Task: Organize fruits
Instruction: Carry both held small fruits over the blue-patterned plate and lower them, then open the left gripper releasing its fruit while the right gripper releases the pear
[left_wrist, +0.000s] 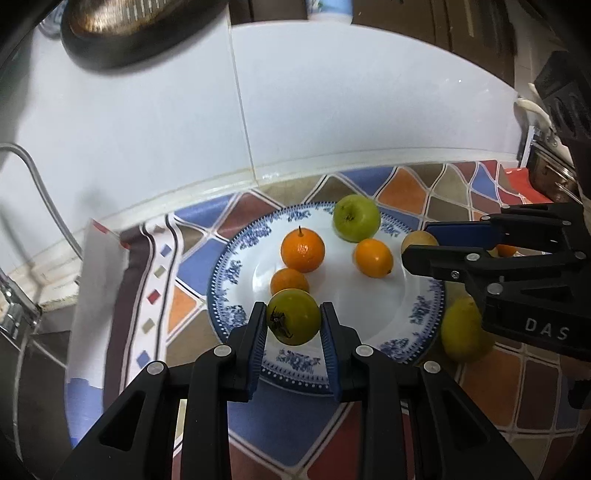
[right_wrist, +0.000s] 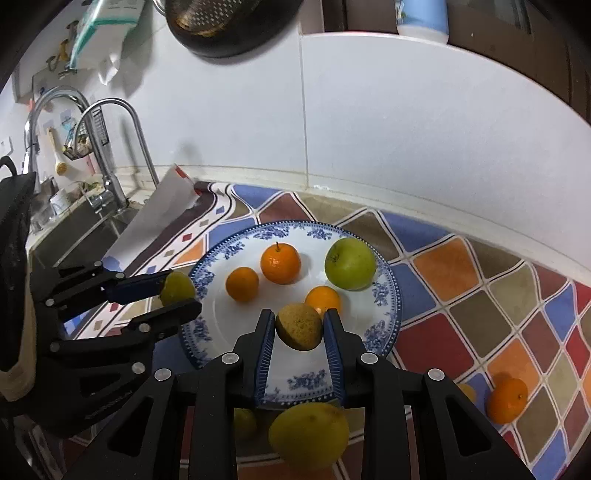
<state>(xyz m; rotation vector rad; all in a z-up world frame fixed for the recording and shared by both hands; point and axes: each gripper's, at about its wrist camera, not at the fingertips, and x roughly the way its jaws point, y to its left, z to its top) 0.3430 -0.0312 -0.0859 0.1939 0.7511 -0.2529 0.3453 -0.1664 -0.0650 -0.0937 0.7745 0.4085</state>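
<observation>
Left claw (left_wrist: 294, 321) is clenching a firm green fruit (left_wrist: 293, 316), right claw (right_wrist: 300, 328) a speckled one (right_wrist: 299, 326); both are gripping across the smooth, roll-prone middles.

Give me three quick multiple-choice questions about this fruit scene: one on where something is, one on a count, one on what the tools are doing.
1. Where is the green apple?
A. on the plate's far side
B. on the tablecloth
C. in the sink

2. How many orange fruits lie on the plate?
A. one
B. three
C. five

3. What state is the left tool in?
A. open, empty
B. shut on a green fruit
C. shut on the plate rim

Answers:
1 A: the green apple sits by the plate far rim.
2 B: three show there.
3 B: the left tool clamps the green fruit.
</observation>
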